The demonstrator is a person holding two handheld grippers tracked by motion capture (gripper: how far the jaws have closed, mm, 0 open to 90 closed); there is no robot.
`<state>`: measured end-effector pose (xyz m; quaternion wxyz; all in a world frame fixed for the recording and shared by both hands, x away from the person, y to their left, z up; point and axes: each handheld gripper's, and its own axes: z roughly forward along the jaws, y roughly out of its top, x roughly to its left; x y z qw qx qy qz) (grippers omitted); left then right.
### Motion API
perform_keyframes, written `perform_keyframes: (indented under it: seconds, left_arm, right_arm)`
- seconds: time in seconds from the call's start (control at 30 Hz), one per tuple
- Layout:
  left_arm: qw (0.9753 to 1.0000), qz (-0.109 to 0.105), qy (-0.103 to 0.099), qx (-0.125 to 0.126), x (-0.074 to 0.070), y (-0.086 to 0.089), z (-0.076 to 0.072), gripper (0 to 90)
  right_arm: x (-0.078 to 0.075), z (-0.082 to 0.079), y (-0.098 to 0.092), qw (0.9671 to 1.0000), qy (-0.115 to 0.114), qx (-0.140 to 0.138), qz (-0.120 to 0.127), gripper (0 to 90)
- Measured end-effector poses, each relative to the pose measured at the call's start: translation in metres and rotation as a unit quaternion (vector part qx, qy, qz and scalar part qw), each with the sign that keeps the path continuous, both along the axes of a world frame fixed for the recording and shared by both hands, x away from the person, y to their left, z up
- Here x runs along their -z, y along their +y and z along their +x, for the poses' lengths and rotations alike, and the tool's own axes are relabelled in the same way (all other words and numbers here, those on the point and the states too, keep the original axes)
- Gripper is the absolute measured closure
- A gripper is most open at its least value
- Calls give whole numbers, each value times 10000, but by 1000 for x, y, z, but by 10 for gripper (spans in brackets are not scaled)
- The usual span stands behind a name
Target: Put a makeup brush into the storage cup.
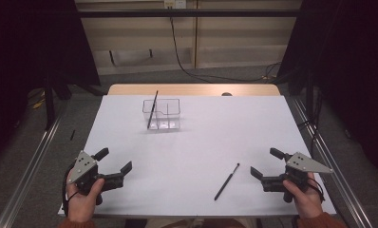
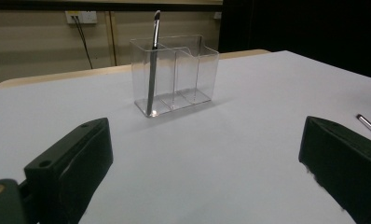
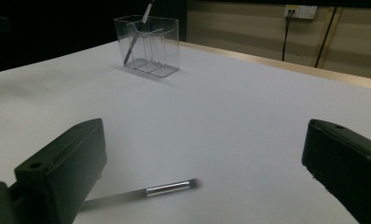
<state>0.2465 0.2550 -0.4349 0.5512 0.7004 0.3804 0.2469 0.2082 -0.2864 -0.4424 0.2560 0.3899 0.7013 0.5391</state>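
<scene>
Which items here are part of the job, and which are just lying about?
Part of the job:
brush on the table
clear holder
brush in the holder
right gripper, open
left gripper, open

Lying about:
small dark stick on the floor
wall cable

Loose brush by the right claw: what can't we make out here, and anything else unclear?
- Loose brush, right gripper view: handle end hidden behind the claw's near jaw; tip blurred.
- Same brush, left gripper view: cut off by the frame's right edge.
- Brush in the clear organizer, high view: bristle shape too small to tell.
- Dark item at the table's far edge, high view: too small to identify.
</scene>
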Motion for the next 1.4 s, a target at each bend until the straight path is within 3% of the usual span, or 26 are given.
perform_keyframes:
  seconds: [0.23, 0.6, 0.97, 1.23, 1.4]
  left_arm:
    - [10000, 15, -8, -18, 0, 1, 0, 28]
    - [10000, 56, -15, -25, 1, 1, 0, 28]
    - [10000, 84, -24, -39, 1, 2, 1, 28]
    - [9999, 109, -36, -43, 1, 1, 3, 28]
    - [9999, 131, -51, -63, 1, 3, 3, 28]
  right_arm:
    - [-5, 9, 9, 9997, 80, -238, -66, 0]
    - [-11, 31, 14, 9995, 162, -223, -139, 1]
    - [-20, 47, 21, 9995, -43, -283, -163, 4]
    - [-22, 58, 29, 9990, -34, -358, -281, 9]
    - [-23, 62, 30, 9981, 156, -408, -425, 6]
